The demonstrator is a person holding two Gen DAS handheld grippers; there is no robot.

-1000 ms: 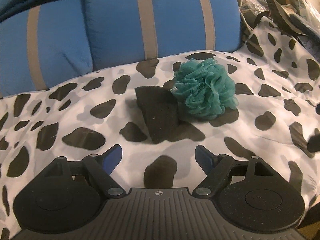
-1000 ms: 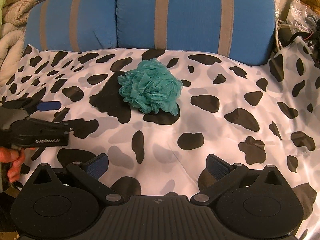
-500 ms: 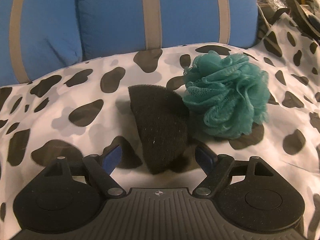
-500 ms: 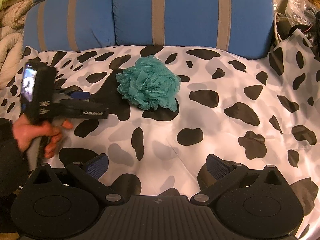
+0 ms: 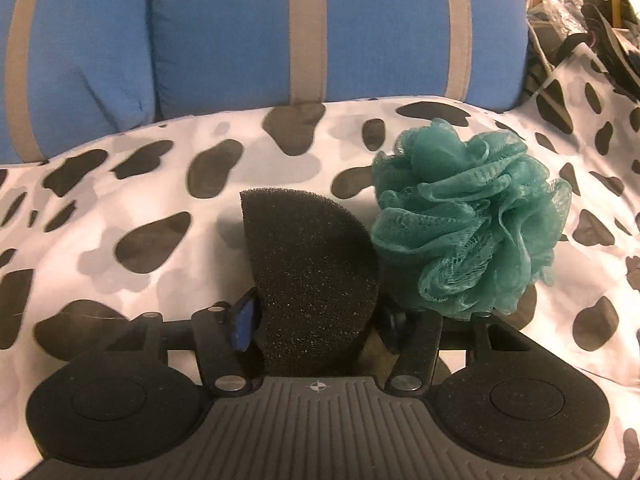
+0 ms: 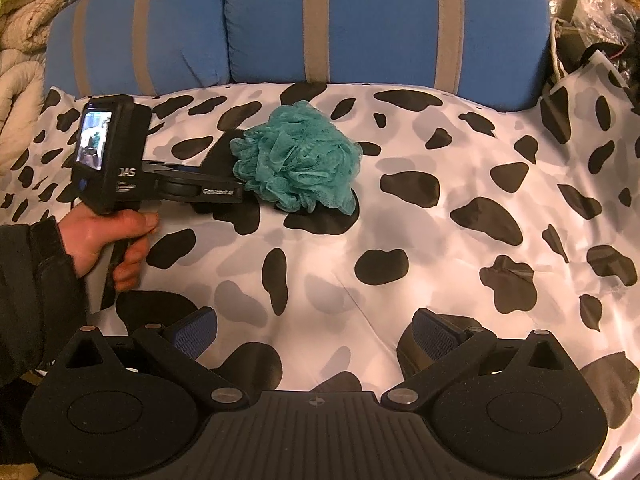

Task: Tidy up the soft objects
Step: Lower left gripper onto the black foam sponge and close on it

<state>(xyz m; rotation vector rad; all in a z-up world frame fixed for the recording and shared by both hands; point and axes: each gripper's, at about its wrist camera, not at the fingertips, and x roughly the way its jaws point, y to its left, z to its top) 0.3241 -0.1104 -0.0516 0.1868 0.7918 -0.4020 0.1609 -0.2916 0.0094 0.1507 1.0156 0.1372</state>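
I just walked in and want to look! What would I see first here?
A fluffy teal bath pouf sits mid-sheet on the cow-spotted sheet, before blue pillows. Beside it, the left gripper is closing around a black sponge. The right gripper hangs open nearer the camera.

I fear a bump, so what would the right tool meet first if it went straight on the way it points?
Probably only the spotted sheet: the right tool is open with nothing between its fingers. The teal pouf lies farther off, left of its line.
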